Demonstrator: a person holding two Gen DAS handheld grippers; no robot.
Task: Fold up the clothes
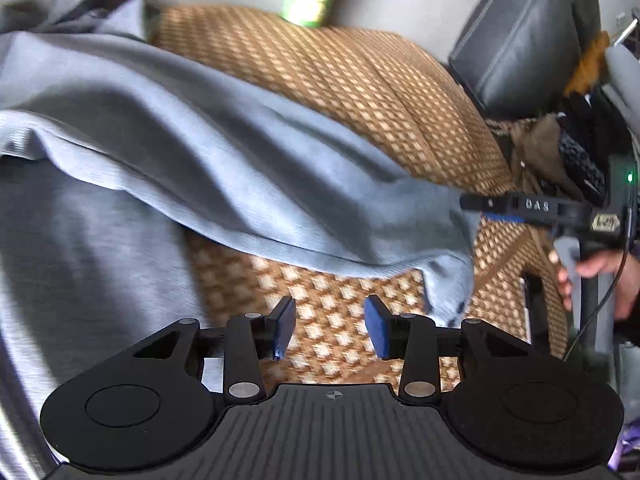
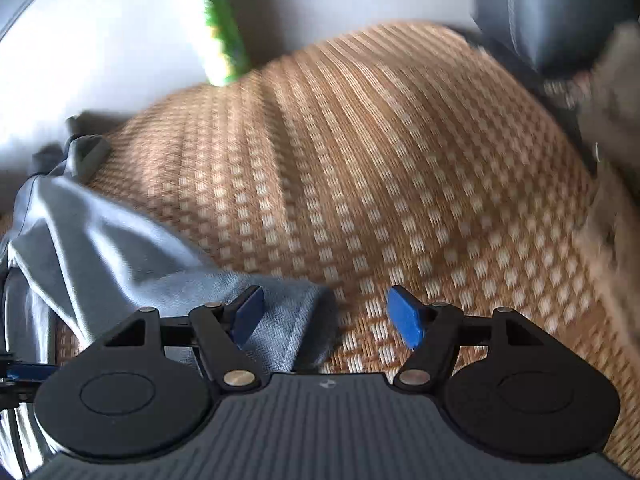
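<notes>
- The mat (image 1: 360,92), a woven brown and cream check, covers the seat under both your grippers and fills most of the right wrist view.
- The garment (image 1: 192,128), grey-blue and crumpled, lies across the mat on the left of both views. In the left wrist view one ribbed end (image 1: 452,280) hangs down toward the lower right, just beyond your left gripper's right pad. In the right wrist view a hemmed end (image 2: 296,320) lies flat on the mat.
- A dark grey cushion (image 1: 520,28) stands at the far right corner of the mat.
- A green and yellow thing (image 2: 218,28), blurred, leans at the mat's far edge.
- Your right gripper (image 2: 326,316) has its jaws spread apart; the hemmed end lies between the pads, beside the left one, and neither pad presses on it.
- Your left gripper (image 1: 330,330) also stands with jaws apart, with only bare mat between the blue pads.
- Your hand (image 1: 600,276) on the right gripper's handle shows at the right edge of the left wrist view.
</notes>
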